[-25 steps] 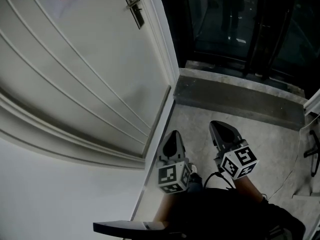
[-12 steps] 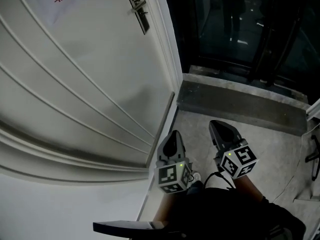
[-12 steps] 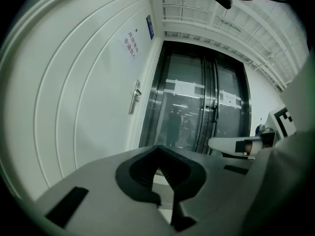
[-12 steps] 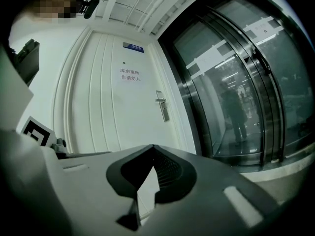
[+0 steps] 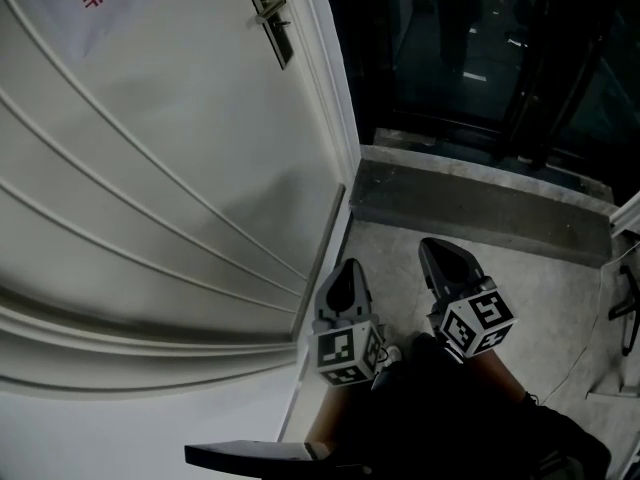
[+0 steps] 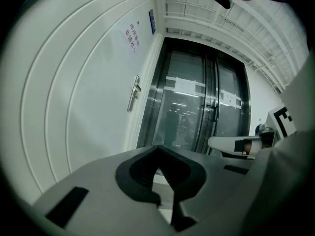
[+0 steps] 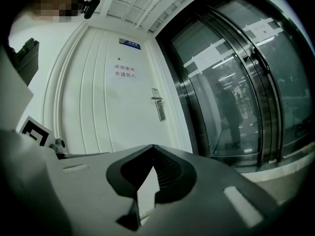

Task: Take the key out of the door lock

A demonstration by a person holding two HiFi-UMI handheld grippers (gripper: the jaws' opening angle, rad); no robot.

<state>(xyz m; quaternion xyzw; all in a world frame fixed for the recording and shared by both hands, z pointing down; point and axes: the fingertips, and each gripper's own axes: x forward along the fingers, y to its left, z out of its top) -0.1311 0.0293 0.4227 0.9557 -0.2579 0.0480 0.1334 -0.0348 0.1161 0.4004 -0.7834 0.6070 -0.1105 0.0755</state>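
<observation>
The white door (image 5: 170, 168) fills the left of the head view, with its dark lock plate and lever handle (image 5: 268, 13) far up at the top. No key can be made out at this distance. The lock plate (image 7: 157, 104) shows small in the right gripper view, the handle (image 6: 133, 93) in the left gripper view. My left gripper (image 5: 345, 278) and right gripper (image 5: 445, 258) hang low side by side over the concrete floor, well short of the lock. Both point forward, jaws closed tip to tip, with nothing held.
Dark glass sliding doors (image 5: 480, 48) stand to the right of the white door behind a raised grey threshold (image 5: 470, 203). A notice with red print (image 7: 124, 71) hangs on the door. A cable (image 5: 625, 308) lies at the far right.
The head camera's aim has wandered a little, so the door handle shifts slightly in frame. Both grippers stay in nearly the same place, still closed.
</observation>
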